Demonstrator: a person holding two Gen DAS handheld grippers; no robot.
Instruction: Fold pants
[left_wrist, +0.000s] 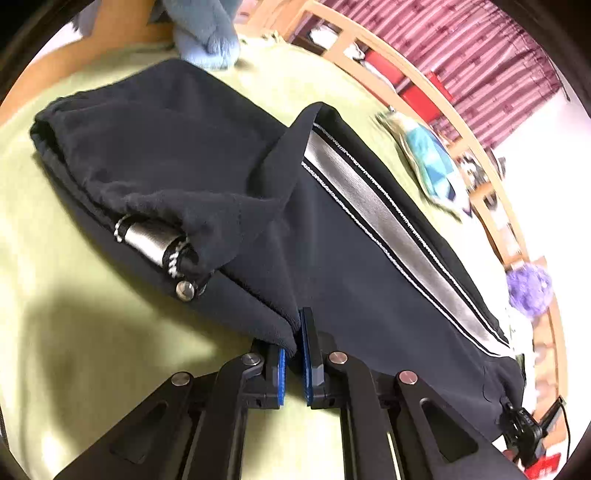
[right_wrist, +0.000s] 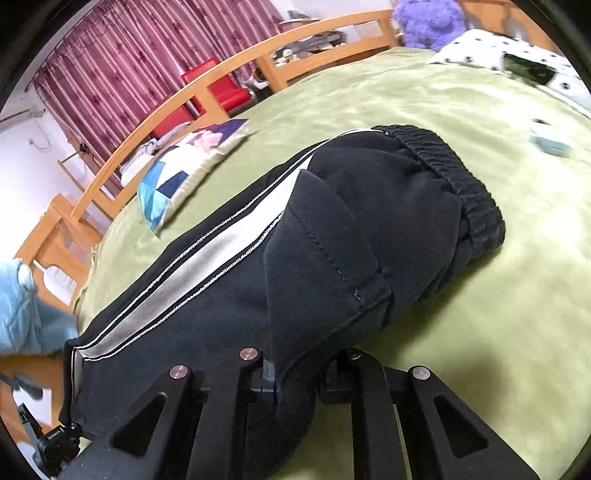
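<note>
Dark navy track pants with a silver side stripe lie on a green bedspread. My left gripper is shut on a hem edge of the pants, its blue pads pinching the cloth near the bed surface. In the right wrist view the pants stretch away with the elastic waistband at the far end. My right gripper is shut on a fold of the pants, and the cloth hides its fingertips. The other gripper shows at the lower left in the right wrist view.
A patchwork pillow lies by the wooden bed rail. A blue plush toy, a purple plush, a spotted pillow and a small light-blue object are on the bed. Red chairs and maroon curtains stand beyond.
</note>
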